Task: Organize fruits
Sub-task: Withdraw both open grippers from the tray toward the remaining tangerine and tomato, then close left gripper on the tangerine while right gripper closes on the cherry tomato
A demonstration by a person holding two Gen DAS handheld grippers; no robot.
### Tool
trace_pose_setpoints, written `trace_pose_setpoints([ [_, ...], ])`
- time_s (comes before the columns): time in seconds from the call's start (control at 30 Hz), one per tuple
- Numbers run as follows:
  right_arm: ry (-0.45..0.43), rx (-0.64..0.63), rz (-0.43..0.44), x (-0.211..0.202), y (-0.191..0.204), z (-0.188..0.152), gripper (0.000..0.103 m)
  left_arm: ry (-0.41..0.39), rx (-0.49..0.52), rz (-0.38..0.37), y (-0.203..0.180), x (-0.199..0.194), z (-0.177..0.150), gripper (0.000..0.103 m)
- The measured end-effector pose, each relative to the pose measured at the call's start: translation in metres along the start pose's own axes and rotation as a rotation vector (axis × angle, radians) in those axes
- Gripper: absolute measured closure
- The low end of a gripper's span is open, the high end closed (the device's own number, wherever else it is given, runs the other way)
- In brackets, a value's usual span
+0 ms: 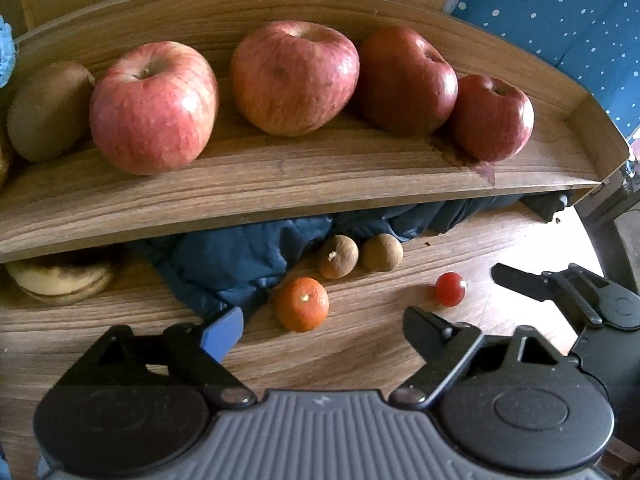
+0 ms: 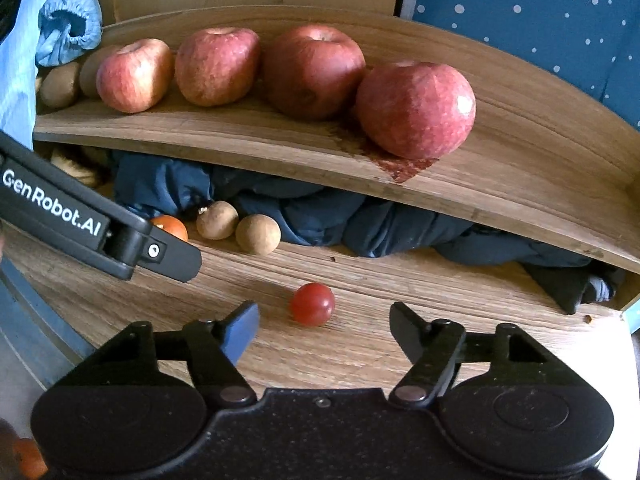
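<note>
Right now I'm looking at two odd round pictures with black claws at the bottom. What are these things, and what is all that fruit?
There is no robot here: a person holds a two-finger tool in each hand, and each tool carries a wide camera looking along its fingers. One picture is from the left gripper, the other from the right gripper. Both are open and hold nothing. Four apples and kiwis sit on a wooden shelf. On the table below lie a small orange, two brown round fruits, a cherry tomato just ahead of the right gripper, and a dark blue cloth.
</note>
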State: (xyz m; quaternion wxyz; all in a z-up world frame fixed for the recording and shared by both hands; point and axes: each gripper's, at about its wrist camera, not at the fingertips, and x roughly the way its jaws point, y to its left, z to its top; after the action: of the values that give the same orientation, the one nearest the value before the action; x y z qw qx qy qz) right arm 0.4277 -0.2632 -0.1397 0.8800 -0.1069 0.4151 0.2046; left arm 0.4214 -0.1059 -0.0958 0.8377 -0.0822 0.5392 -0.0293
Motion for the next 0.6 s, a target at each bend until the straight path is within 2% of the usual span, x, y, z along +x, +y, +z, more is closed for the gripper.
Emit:
trace_pose_setpoints([
  [0.2,0.004,0.009,0.010,0.002,0.001,0.002,0.055,-0.005,-0.001,-0.011,-0.002,0.004,0.000,0.030],
  [0.6,0.009,0.036,0.033,0.004,0.000,0.006,0.068,-0.016,-0.005,0.017,-0.006,0.011,0.001,0.045],
])
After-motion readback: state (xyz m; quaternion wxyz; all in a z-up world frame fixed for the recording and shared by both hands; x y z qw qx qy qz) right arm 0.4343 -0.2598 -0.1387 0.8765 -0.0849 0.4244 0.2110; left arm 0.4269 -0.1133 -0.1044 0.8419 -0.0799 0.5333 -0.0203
